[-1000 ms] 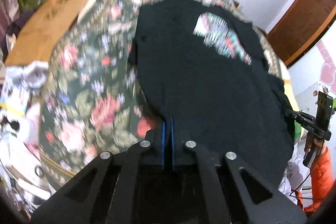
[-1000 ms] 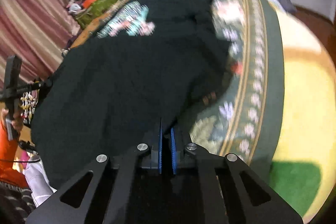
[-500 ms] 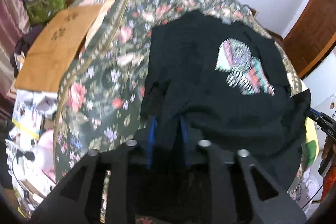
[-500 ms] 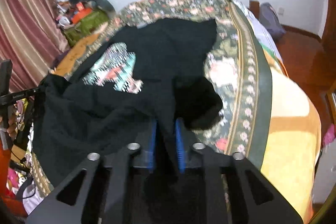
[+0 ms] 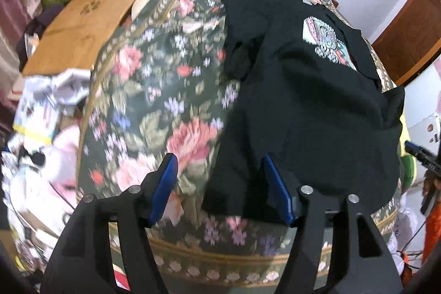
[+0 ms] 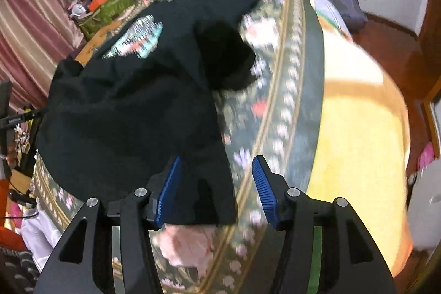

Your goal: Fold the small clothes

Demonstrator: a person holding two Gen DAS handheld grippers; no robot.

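Both the left hand-held gripper [image 5: 217, 172] and the right hand-held gripper [image 6: 216, 172] are spread wide and released above the near hem of the black T-shirt [image 5: 303, 106], which lies on the floral bedspread [image 5: 154, 90].

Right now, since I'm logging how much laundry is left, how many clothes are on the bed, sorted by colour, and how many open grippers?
Black T-shirt: 1
Clothes of any other colour on the floral bedspread: 0
Open grippers: 2, the left gripper and the right gripper
Total: 1 garment, 2 grippers
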